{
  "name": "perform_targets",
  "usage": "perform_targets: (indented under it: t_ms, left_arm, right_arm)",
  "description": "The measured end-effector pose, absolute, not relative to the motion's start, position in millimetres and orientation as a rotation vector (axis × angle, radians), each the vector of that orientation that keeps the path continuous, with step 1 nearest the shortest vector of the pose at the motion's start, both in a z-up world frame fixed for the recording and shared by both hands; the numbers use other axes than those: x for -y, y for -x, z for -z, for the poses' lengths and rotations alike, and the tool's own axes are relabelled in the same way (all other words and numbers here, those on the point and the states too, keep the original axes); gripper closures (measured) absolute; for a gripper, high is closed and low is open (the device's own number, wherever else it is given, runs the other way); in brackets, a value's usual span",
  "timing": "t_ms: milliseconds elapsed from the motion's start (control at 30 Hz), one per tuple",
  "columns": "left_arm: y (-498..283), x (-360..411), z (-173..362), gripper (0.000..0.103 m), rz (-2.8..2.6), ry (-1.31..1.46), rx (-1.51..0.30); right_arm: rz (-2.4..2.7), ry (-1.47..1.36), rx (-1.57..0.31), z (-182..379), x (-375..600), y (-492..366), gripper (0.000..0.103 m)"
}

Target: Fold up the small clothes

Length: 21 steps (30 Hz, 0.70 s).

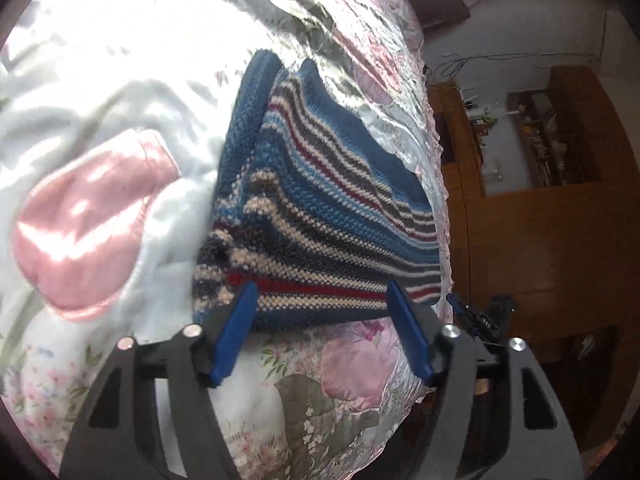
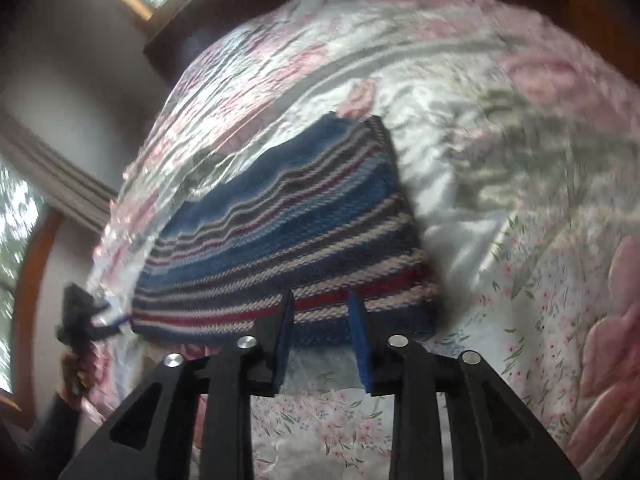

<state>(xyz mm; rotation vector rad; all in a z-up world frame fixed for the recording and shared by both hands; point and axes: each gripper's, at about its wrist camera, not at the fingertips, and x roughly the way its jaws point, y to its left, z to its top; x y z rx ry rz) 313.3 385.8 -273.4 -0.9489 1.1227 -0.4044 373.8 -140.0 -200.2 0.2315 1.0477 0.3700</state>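
Item: striped knitted garment (image 1: pixel 320 200), blue with grey, cream and red bands, folded flat on our flowered satin bedspread (image 1: pixel 344 392). It lies directly ahead of both tools, its near hem at the fingertips. Left gripper (image 1: pixel 322 300): jaws spread wide, straddling that hem, clasping nothing. Right gripper (image 2: pixel 320 308): jaws partly parted at the same hem; we cannot tell whether they pinch it. The stripes, and the long axis, run crosswise to both tools. A pink-and-white cloth (image 1: pixel 92 216) lies just beside it.
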Motion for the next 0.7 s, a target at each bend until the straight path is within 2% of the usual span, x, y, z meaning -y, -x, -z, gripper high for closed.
perform_targets:
  t_ms: [33,67,133,200,400,700]
  left_arm:
    - [-314.7,-393.0,266.1,0.023,0.388,0.936,-1.114]
    - [-318.7,-400.3,261.2,0.02,0.372,0.931,-1.113]
    - [-328.1,-413.0,258.8,0.018,0.359,0.953,-1.139]
    - [-341.3,-420.3,261.9,0.017,0.339,0.959,-1.178]
    - [-380.5,-422.3,286.5,0.014,0.292,0.936,-1.284]
    - [-438.0,-393.9,317.0,0.013,0.349,0.883,-1.367]
  right_arm:
    - [-0.362,-0.056,-0.997,187.0,107.4,-359.9,0.054]
    - [-0.36,0.116,-0.946,181.1,74.5,-342.5,0.043]
    - [-0.351,0.459,-0.848,187.5,7.2,-306.0,0.041]
    - [-0.367,0.677,-0.785,207.4,-47.2,-274.7,0.041]
    - [-0.472,0.812,-0.805,260.5,-133.7,-248.4,0.042]
    - [-0.59,0.834,-0.786,287.4,-204.9,-254.7,0.042]
